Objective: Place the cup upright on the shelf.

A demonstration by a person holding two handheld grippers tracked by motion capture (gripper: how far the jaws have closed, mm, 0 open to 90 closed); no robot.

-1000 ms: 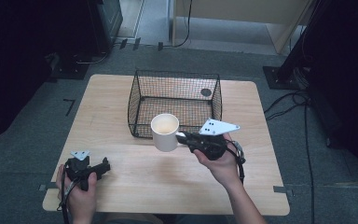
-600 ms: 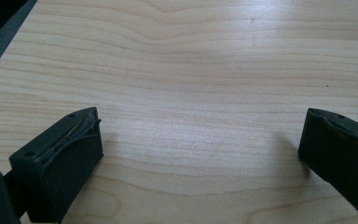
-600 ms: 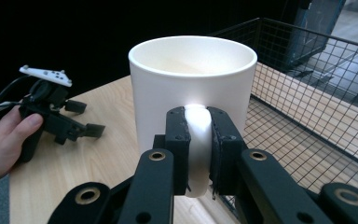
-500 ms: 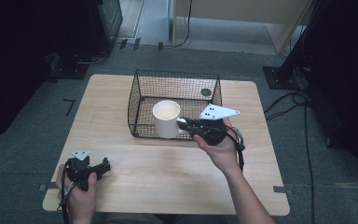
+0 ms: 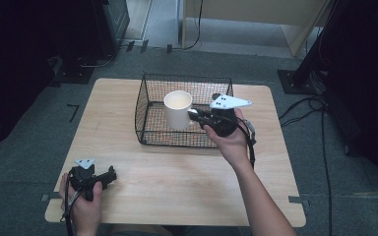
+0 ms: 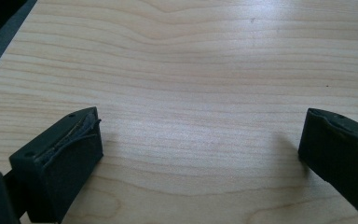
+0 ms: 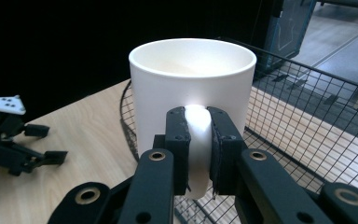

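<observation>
Light wood table [image 5: 177, 191], rounded corners, on grey floor [image 5: 24, 162]. Black wire basket [image 5: 150, 101] sits directly on the tabletop toward 12 o'clock, roughly centered side to side. Left gripper [image 5: 109, 176] rests on the tabletop at 7 o'clock near the front edge, jaws spread wide over bare wood. Rest of the surface is plain wood grain.

Left gripper [image 5: 109, 176] agape, right gripper [image 5: 193, 114] clamped

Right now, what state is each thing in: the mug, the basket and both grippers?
Mug: upright, empty, held by its handle above the basket.
Wire basket: upright on the table, open-topped.
Right gripper: shut on the mug handle.
Left gripper: open, holding nothing, over bare table.
</observation>
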